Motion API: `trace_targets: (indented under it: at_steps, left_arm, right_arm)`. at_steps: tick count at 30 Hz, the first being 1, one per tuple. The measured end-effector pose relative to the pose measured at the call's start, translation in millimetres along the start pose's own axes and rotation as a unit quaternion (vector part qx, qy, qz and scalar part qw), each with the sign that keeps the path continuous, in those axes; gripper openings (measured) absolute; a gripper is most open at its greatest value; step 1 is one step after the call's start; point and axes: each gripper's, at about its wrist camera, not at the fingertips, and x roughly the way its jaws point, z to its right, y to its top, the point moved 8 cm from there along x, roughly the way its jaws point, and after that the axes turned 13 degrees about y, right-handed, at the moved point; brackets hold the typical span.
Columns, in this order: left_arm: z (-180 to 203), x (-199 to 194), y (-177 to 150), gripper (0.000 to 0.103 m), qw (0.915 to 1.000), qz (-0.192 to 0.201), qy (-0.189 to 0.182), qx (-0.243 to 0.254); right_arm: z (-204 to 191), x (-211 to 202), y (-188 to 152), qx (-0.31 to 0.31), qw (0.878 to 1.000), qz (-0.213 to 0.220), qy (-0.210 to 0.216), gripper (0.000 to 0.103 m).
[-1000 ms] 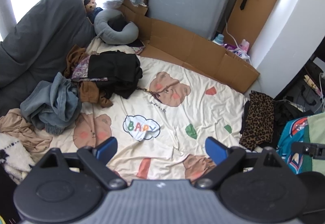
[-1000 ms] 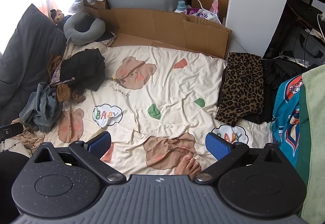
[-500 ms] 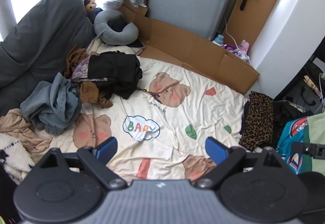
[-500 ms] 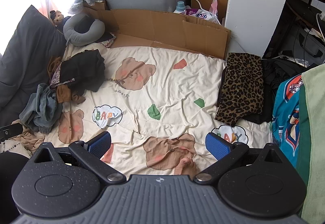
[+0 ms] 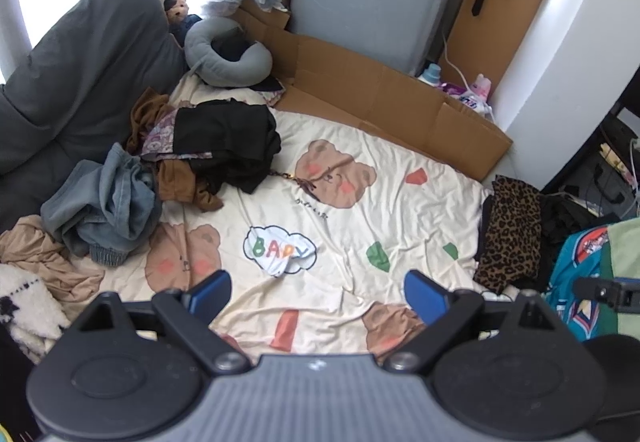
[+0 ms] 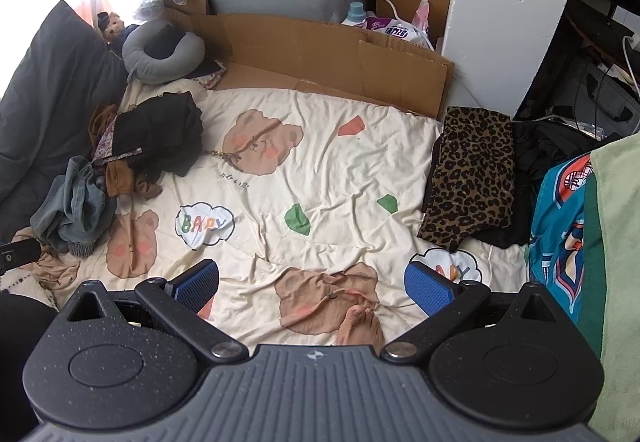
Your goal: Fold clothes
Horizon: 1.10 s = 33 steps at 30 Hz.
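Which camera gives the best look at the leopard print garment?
The right wrist view. There the leopard print garment lies flat in near-full outline at the bedsheet's right edge, unobstructed. In the left wrist view the same garment sits near the frame's right side, smaller and squeezed by fisheye distortion.
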Motion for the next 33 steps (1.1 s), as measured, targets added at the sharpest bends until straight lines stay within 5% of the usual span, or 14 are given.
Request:
trace_targets:
  at_steps: [13, 17, 33]
  left_arm:
    - [-8.9, 3.1, 2.4, 0.096, 0.9996, -0.007, -0.011, -0.023]
    - [-5.6, 7.5, 8.7, 0.098, 0.9998, -0.008, -0.003, 0.016]
    - [-37.3, 57.5, 38.9, 0.099, 0.9989, -0.039, 0.014, 0.022]
  right_arm:
    - [-2.5, 2.5, -1.3, -0.006, 1.0, -0.004, -0.014, 0.102]
    - [-4.6, 6.6, 1.3, -0.015, 1.0, -0.015, -0.018, 0.102]
    - [3.0, 46.2, 42.9, 0.003, 0.999, -0.038, -0.016, 0.102]
